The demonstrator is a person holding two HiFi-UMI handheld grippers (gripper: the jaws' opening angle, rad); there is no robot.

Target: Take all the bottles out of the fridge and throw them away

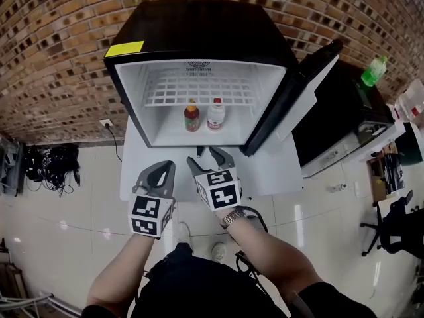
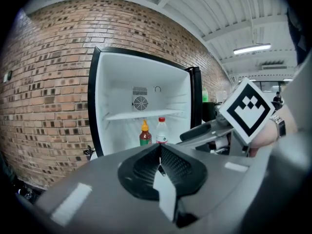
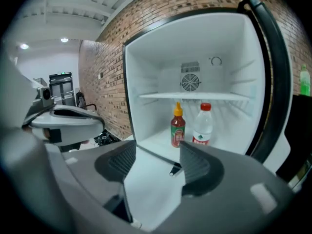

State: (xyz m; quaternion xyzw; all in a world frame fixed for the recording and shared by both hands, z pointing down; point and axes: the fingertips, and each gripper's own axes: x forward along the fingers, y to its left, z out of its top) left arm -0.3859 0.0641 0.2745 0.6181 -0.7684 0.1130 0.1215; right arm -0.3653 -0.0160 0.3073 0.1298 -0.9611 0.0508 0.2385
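Red bottle (image 1: 192,118) and clear bottle (image 1: 216,114) stand together inside open fridge (image 1: 199,28)

- The head view is bright and evenly lit. The white inside of the fridge (image 1: 199,91) is its brightest part, with no hard shadows.
- The glossy floor (image 1: 79,197) carries pale streaks of reflected overhead light, left and right of the person.
- The brick wall (image 1: 59,45) bows strongly toward the edges of the head view.
- A strip light (image 2: 252,48) glows at far right in the left gripper view. Ceiling lights (image 3: 24,46) shine at far left in the right gripper view.
- Both gripper views are round with black corners.
- Close up, the left gripper (image 2: 159,152) and right gripper (image 3: 158,157) look soft, while the fridge beyond is sharp.
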